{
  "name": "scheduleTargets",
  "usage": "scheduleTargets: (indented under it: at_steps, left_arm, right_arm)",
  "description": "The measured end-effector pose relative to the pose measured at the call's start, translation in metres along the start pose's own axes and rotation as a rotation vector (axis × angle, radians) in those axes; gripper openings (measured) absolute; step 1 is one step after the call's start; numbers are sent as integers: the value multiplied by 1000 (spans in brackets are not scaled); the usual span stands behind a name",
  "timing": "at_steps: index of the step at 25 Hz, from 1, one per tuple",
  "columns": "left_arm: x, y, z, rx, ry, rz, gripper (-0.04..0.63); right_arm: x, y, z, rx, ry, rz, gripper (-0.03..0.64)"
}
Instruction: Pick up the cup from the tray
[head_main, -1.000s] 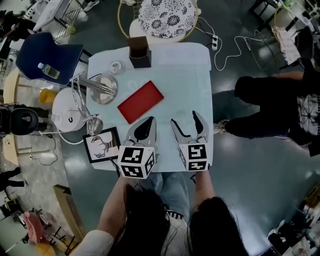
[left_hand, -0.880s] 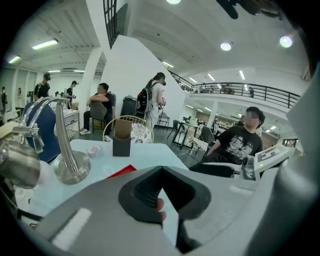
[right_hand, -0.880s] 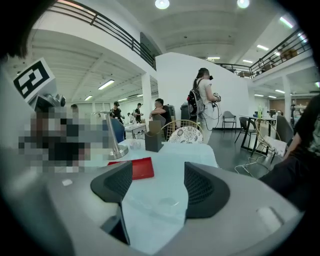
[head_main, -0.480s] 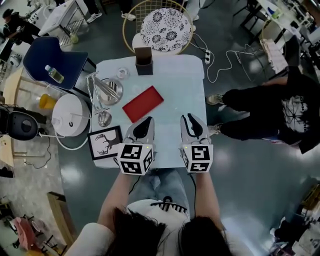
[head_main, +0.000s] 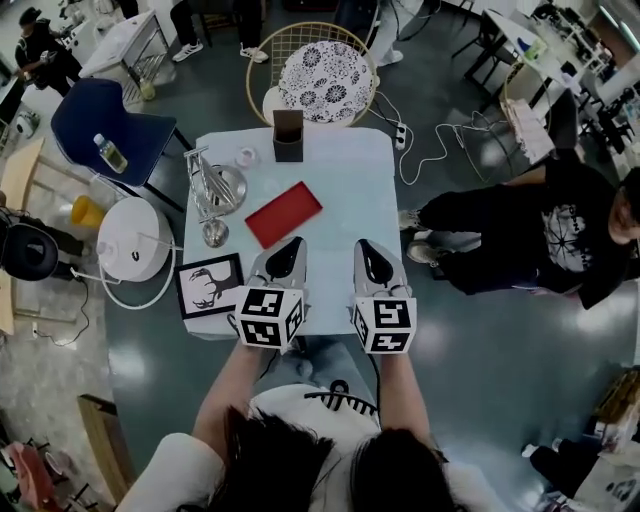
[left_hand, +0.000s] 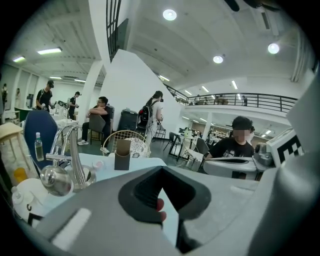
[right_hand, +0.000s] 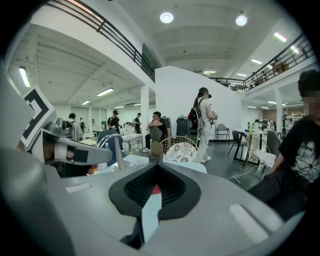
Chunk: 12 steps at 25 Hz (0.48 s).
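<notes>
A small clear cup stands on the pale blue table at its far left, next to a brown box; it does not sit on the flat red tray, which lies bare in the middle. The cup shows small in the left gripper view. My left gripper hovers at the tray's near edge, shut and empty. My right gripper is level with it to the right, also shut with nothing in it. Through both jaw gaps a sliver of red tray shows.
A metal rack on a round dish and a shiny ball stand left of the tray. A framed deer picture lies at the near left corner. A person in black sits right of the table; a patterned chair is behind.
The right gripper's jaws, spread apart a second ago, have closed. Both grippers stay near the table's front edge while the head camera has risen and shows more of the room.
</notes>
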<state>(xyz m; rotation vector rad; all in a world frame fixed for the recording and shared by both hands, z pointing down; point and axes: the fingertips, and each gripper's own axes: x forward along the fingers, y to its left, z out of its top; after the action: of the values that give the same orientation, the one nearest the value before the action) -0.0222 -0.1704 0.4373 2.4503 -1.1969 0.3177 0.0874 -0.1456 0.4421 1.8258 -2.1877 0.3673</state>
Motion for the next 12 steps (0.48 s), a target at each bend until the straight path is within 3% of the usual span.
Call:
scheduleTargets:
  at_steps: [12]
  left_arm:
    - [-31, -8, 2, 26, -33, -6, 0]
  right_arm:
    - [-23, 26, 15, -11, -12, 10, 24]
